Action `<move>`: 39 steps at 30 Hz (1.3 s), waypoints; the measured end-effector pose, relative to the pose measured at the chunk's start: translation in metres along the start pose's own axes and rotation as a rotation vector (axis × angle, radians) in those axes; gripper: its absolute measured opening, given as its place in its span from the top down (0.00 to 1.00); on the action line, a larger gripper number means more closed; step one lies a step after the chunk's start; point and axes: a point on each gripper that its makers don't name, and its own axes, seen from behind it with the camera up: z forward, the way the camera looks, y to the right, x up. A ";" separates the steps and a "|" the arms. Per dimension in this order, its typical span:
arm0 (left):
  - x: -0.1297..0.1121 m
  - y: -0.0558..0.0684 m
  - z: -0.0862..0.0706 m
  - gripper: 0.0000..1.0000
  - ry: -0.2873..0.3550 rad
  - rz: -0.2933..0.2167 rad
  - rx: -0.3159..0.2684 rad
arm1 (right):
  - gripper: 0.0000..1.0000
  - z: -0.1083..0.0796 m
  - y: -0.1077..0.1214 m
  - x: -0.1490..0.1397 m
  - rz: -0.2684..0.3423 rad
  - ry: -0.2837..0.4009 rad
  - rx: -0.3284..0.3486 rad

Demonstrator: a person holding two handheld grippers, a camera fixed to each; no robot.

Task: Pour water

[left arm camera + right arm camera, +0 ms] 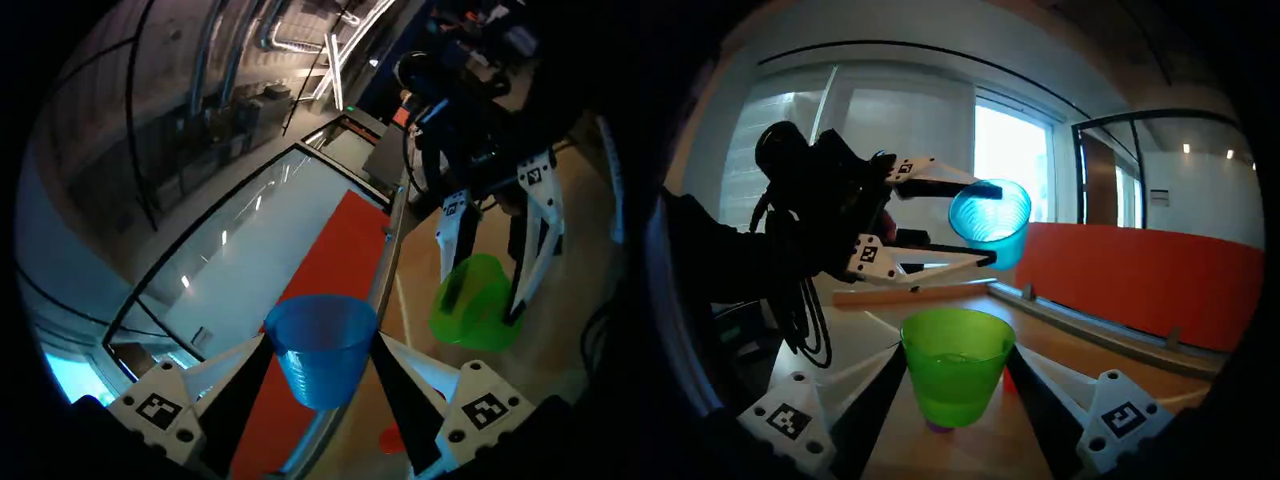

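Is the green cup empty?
No, clear liquid fills the lower part of the green cup, which is gripped between the fingers of the right tool.

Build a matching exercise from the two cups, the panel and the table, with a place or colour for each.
1. blue cup
2. green cup
3. panel
4. table

A. orange
B. held in right gripper
C. wooden
D. held in left gripper

Pairs: 1-D, 2-B, 3-A, 4-C
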 end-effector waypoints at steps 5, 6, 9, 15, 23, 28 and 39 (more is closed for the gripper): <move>-0.012 -0.008 -0.003 0.15 -0.024 -0.162 0.014 | 0.10 -0.002 0.001 0.000 0.000 0.002 -0.005; -0.014 -0.009 -0.003 0.15 -0.029 -0.193 0.014 | 0.10 -0.002 0.001 0.001 0.000 0.002 -0.006; -0.022 -0.006 -0.003 0.15 -0.042 -0.266 0.007 | 0.10 -0.003 0.001 0.001 -0.003 0.001 -0.008; -0.034 -0.001 -0.001 0.15 -0.066 -0.399 -0.002 | 0.10 -0.004 0.002 0.002 -0.007 0.004 -0.012; -0.046 0.000 -0.002 0.15 -0.097 -0.548 -0.009 | 0.10 -0.006 0.003 0.005 -0.014 0.002 -0.019; -0.050 0.005 -0.005 0.15 -0.116 -0.614 -0.027 | 0.10 -0.007 0.004 0.006 -0.015 0.002 -0.021; -0.062 0.025 -0.015 0.15 -0.173 -0.662 -0.078 | 0.10 -0.012 0.005 0.005 -0.020 -0.024 -0.029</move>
